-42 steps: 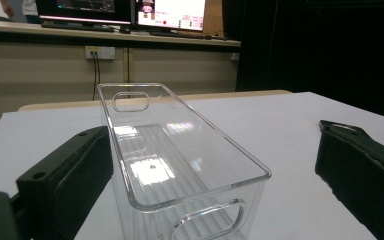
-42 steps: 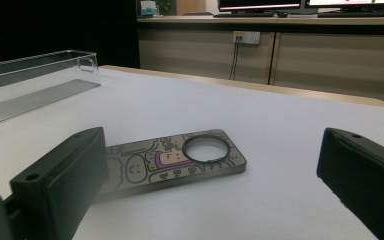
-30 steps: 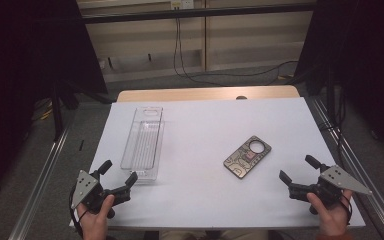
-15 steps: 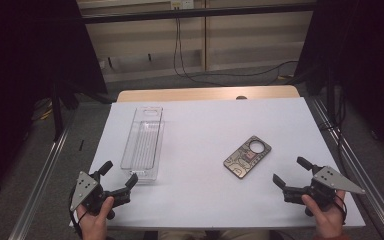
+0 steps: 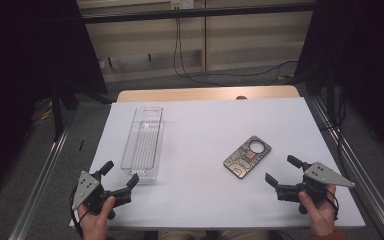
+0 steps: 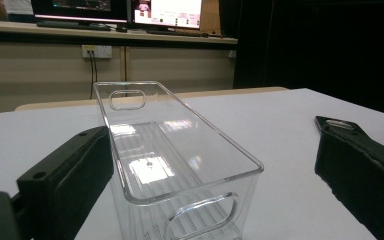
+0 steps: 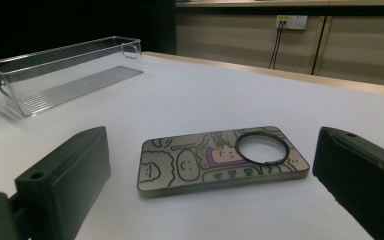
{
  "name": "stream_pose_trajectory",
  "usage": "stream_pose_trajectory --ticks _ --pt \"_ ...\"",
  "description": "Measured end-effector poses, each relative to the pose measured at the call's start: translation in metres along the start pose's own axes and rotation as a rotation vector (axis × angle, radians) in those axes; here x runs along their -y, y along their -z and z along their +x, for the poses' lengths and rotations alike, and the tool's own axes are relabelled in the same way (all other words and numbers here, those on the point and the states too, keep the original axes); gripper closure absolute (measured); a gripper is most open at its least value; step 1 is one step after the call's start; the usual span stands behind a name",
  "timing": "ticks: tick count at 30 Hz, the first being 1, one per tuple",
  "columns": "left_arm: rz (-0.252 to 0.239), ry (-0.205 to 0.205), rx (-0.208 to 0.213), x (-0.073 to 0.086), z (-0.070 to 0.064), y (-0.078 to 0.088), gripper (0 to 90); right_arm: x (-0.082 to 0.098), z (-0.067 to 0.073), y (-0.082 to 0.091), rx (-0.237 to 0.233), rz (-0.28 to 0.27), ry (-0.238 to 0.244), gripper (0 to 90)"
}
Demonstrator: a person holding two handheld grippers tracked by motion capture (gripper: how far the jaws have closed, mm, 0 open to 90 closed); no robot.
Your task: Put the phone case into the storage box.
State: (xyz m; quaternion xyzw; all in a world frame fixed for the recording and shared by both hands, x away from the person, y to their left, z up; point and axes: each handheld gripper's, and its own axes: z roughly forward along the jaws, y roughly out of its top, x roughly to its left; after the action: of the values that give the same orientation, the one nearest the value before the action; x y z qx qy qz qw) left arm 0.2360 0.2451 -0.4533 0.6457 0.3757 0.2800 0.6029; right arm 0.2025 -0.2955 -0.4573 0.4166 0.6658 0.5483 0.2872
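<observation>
The bin (image 5: 143, 142) lies just ahead of the left claw (image 5: 120, 181) (jaws apart); the phone case (image 5: 248, 157) lies ahead of the right claw (image 5: 282, 172).

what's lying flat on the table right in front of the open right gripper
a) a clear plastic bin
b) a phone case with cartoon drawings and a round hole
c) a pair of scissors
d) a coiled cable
b: in the right gripper view the phone case with cartoon drawings and a round hole lies flat on the white table, straight ahead of the right gripper, whose jaws stand wide apart; the clear bin sits farther off.
</observation>
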Motion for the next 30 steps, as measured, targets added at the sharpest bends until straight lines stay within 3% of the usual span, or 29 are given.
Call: stream_pose_trajectory --ticks 5,11,12,20,28,30 --pt "-0.015 0.005 -0.002 -0.001 0.000 -0.001 2.4 -0.002 0.000 -0.007 -0.006 -0.004 0.012 1.5" --pt "0.004 0.002 -0.003 0.000 0.000 -0.003 2.5 -0.005 0.001 -0.014 -0.034 -0.026 0.017 0.9" --pt "0.005 -0.001 0.007 0.000 0.000 -0.003 2.4 -0.006 0.001 -0.017 -0.046 -0.017 0.039 0.7" --pt "0.007 -0.001 0.008 0.000 0.000 -0.003 2.4 -0.012 0.005 -0.031 -0.080 -0.032 0.080 0.0" --pt "0.007 -0.006 0.013 0.000 0.000 -0.002 2.4 -0.015 0.006 -0.043 -0.077 -0.020 0.064 0.0" --pt "0.009 -0.008 0.022 0.000 -0.001 -0.003 2.5 -0.014 0.009 -0.047 -0.074 -0.009 0.085 0.0"
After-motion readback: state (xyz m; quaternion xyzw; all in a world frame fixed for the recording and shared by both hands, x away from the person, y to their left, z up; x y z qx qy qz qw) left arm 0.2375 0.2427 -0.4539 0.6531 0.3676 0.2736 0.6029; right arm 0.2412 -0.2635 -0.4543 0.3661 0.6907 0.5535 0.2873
